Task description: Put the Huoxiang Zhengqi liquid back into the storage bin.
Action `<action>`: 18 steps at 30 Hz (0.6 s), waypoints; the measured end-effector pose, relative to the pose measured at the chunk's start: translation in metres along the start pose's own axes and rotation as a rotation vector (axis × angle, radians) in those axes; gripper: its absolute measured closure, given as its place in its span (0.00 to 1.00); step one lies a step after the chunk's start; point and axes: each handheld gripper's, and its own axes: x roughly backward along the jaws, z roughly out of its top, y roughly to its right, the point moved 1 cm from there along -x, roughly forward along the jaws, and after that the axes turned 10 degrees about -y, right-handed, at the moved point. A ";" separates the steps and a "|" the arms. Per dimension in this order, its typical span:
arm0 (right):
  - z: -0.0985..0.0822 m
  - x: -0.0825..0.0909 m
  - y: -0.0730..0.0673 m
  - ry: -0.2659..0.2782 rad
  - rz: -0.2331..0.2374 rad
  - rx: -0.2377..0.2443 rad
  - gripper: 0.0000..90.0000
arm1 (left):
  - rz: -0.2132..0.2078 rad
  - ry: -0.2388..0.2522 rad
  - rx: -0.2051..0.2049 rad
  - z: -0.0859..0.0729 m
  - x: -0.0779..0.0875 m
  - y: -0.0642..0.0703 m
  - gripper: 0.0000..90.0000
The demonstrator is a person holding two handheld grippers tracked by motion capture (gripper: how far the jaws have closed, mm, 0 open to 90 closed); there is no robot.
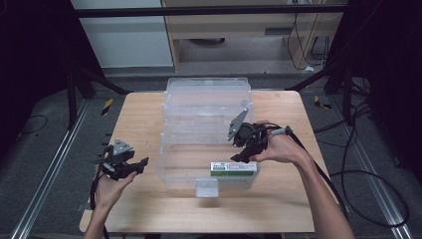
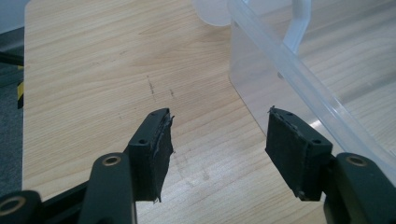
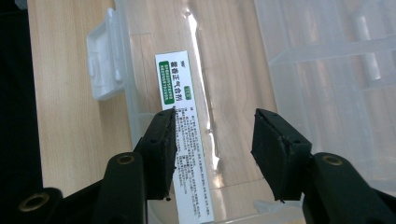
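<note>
My right gripper (image 1: 242, 155) hangs over the near right part of the clear plastic bin (image 1: 171, 149), its jaws spread apart with nothing between the pads. No earlier look is at hand, so I speak only of how they stand: released, gripping nothing. The white and green box (image 1: 234, 169) lies flat on the floor of the bin, against the near wall, just under and a little nearer to me than my right jaws. In the right gripper view the box (image 3: 180, 116) runs lengthwise up the picture, green label at its far end and fine print toward me; my left-hand pad (image 3: 163, 149) sits in front of its edge, while the other pad stands well clear over bare bin floor. So the box is off to one side of the gap, beneath the jaws rather than between them, and I cannot tell whether that pad brushes it. The bin's white latch (image 3: 105, 60) shows on the outside of the wall beside the box. My left gripper (image 1: 130, 167) is held over the wooden table (image 1: 278, 209), to the left of the bin and well apart from the box. In the left gripper view its jaws gape wide over bare wood, the gripper (image 2: 217, 140) empty, with the bin's rim (image 2: 299, 79) just beside the right-hand pad.
</note>
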 end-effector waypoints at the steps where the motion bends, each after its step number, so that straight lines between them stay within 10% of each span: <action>1: -0.001 0.002 -0.001 0.010 -0.008 -0.001 0.55 | 0.000 0.000 -0.001 0.000 0.000 0.000 0.44; 18: 0.013 -0.004 -0.031 -0.072 0.078 0.031 0.60 | -0.002 0.000 -0.006 0.000 0.000 0.001 0.44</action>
